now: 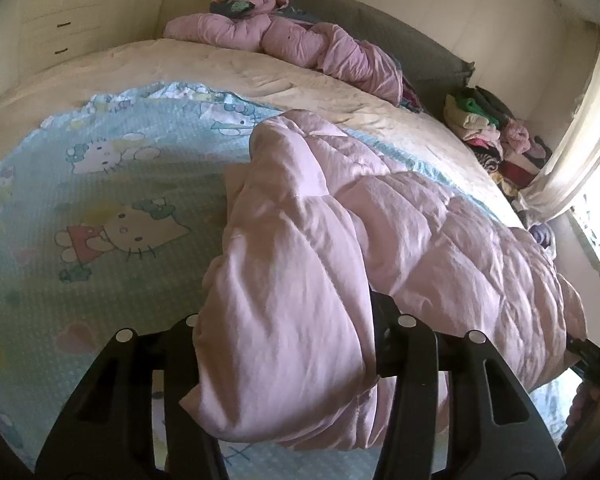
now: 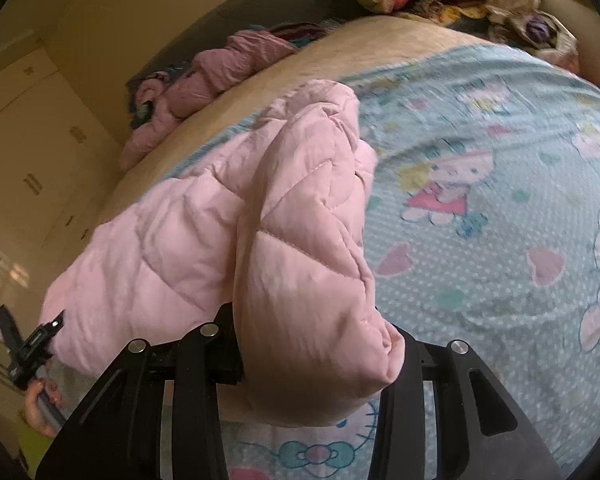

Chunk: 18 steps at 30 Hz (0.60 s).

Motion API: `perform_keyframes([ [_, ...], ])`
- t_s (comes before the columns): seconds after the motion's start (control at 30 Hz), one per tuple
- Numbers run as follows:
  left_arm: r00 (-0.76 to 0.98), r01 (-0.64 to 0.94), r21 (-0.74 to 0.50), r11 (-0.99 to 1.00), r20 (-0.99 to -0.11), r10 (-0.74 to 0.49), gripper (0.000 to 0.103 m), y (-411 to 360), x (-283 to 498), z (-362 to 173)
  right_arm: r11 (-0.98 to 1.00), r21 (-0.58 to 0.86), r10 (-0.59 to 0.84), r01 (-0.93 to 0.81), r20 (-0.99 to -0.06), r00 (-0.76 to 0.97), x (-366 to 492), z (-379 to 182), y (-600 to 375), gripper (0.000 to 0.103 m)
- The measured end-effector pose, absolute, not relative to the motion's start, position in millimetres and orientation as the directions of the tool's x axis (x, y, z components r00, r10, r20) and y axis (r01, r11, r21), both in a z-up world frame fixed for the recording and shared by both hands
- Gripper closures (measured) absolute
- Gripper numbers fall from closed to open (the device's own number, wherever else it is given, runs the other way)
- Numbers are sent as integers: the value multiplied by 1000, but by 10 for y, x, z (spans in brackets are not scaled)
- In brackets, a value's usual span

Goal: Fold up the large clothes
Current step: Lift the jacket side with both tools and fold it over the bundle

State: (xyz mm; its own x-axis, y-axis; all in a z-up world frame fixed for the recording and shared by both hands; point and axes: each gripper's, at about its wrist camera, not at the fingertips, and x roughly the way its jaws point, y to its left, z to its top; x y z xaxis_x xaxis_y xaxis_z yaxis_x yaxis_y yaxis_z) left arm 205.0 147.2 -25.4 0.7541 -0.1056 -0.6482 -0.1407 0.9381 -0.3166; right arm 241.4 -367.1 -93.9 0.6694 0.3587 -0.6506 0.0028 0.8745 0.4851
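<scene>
Your left gripper (image 1: 284, 344) is clamped on a thick fold of the pink quilted jacket (image 1: 380, 216); the padding bulges between both fingers and hangs over the near side. Your right gripper (image 2: 312, 344) is clamped on another puffy fold of the same jacket (image 2: 204, 224), and one finger is mostly buried under the fabric.

The jacket lies across the near part of the bed, on the light blue cartoon-cat blanket (image 1: 100, 184). In the left wrist view it takes the right half, with bare blanket to its left. The cream bed cover (image 1: 228, 68) shows beyond it.

A second pink padded garment (image 1: 300, 40) is bunched at the far end by the grey headboard (image 1: 380, 36). A clothes pile (image 1: 488, 124) sits far right, near the curtain (image 1: 580, 132).
</scene>
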Motion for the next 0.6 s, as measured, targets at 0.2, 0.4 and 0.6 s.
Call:
perform_keyframes([
  [0.2,752,-141,-290,947,-654,-88,62,1427,2108,-270,870,492,351,29,-659,665,2534,-1075,-3700,66],
  [0.4,749,-139,-274,952,-658,-80,62,1406,2121,-287,871,491,346,30,-653,673,2527,-1107,-3709,66],
  [0.6,747,-145,-256,956,-662,-64,60,1377,2118,-302,867,495,342,48,-662,667,2527,-1116,-3720,61],
])
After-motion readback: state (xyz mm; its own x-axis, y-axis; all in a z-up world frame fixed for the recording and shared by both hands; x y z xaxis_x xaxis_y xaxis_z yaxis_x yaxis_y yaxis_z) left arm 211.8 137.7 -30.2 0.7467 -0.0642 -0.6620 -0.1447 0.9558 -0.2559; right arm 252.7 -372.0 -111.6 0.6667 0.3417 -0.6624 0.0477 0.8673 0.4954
